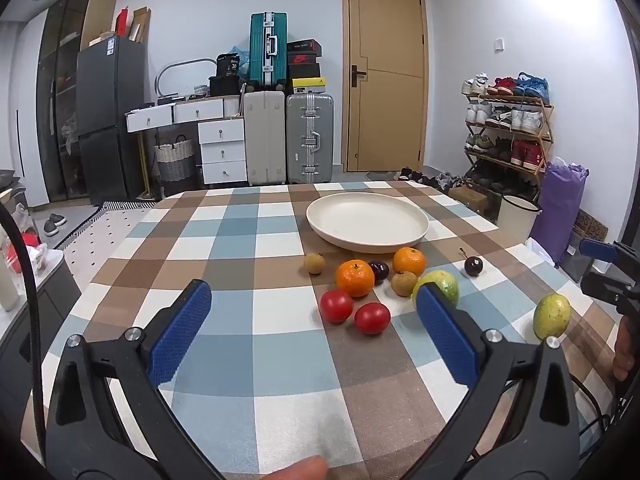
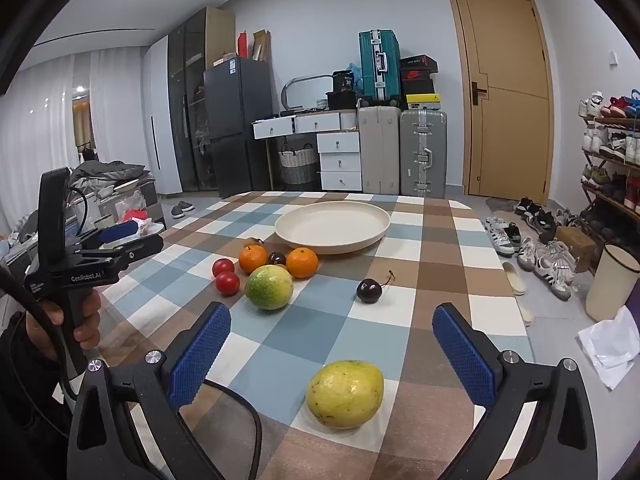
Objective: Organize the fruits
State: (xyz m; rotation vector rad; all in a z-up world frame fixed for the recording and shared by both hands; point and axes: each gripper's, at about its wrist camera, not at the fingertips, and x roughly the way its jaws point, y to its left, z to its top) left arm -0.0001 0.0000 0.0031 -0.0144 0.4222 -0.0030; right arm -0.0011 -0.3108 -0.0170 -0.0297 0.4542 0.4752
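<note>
Nothing is on the cream plate (image 1: 367, 220) yet, so the task looks to be at its very start: choosing a first fruit. The left gripper (image 1: 314, 316) hangs wide and empty over the checked tablecloth (image 1: 240, 240), near the tomatoes (image 1: 354, 312) and oranges (image 1: 380, 270) clustered just this side of the plate. The right gripper (image 2: 332, 344) is equally spread, with the yellow fruit (image 2: 345, 394) lying near and between its fingers, untouched. Next, I judge, it should lower and close gently around that fruit.

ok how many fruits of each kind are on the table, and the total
oranges: 2
red tomatoes: 2
dark cherries: 2
small brown fruits: 2
yellow-green fruits: 2
total: 10, none in the plate
</note>
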